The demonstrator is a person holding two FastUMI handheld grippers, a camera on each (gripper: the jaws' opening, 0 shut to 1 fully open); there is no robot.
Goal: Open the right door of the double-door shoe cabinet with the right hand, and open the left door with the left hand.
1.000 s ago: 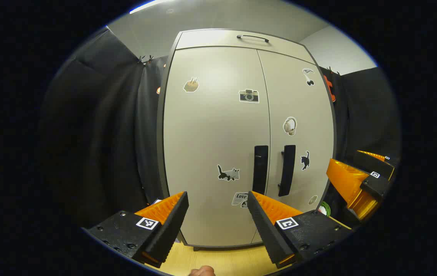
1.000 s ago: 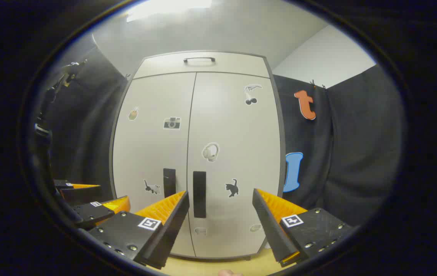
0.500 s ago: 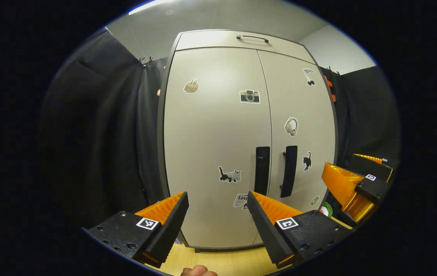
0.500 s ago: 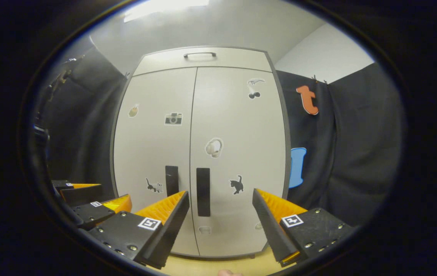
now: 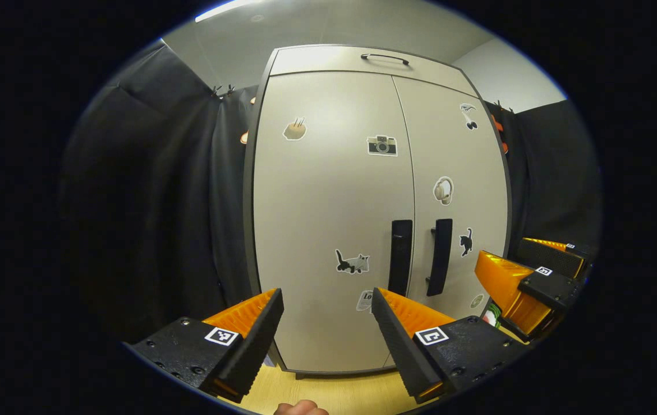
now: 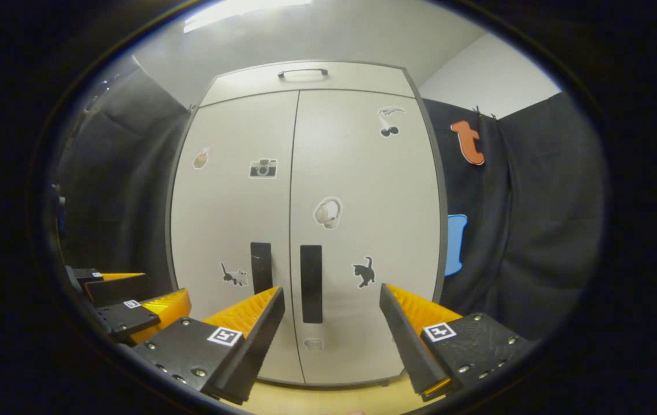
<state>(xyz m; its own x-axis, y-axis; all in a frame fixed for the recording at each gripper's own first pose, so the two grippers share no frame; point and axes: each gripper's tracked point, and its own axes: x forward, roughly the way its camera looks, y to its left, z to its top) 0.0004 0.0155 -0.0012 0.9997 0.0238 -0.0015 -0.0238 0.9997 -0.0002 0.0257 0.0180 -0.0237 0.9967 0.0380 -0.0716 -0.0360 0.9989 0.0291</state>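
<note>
**A:** Where's the cabinet from where you stand?

**B:** Dead ahead. The shoe cabinet [image 5: 334, 230] stands upright on a pale wooden floor [image 5: 340, 392], black cloth hung on either side. Both doors are flush and closed: the left door [image 5: 328, 202] and the right door [image 5: 461, 190] meet at a thin seam.

**A:** And the handles?

**B:** Two dark vertical bars just either side of that seam, low on the doors. In the right gripper view the left handle [image 6: 261, 267] and the right handle [image 6: 311, 283] stand close together. There are stickers scattered about: a camera sticker [image 5: 382, 145], a headphones sticker [image 6: 327, 212], a black cat sticker [image 6: 364, 271].

**A:** Your left claw?

**B:** My left claw [image 5: 328, 323] is spread wide with nothing between the fingers, held short of the left door and touching nothing. The left handle sits just above my right-hand finger in the left gripper view.

**A:** Right claw?

**B:** My right claw [image 6: 332, 323] gapes just as wide, empty, apart from the cabinet. The right handle shows in the gap between its fingers, nearer the left one. In the left gripper view, I see that claw off to the far right, beside the cabinet's lower corner.

**A:** Anything up top?

**B:** A slim top handle [image 6: 303, 72] on the panel above the doors.
</note>
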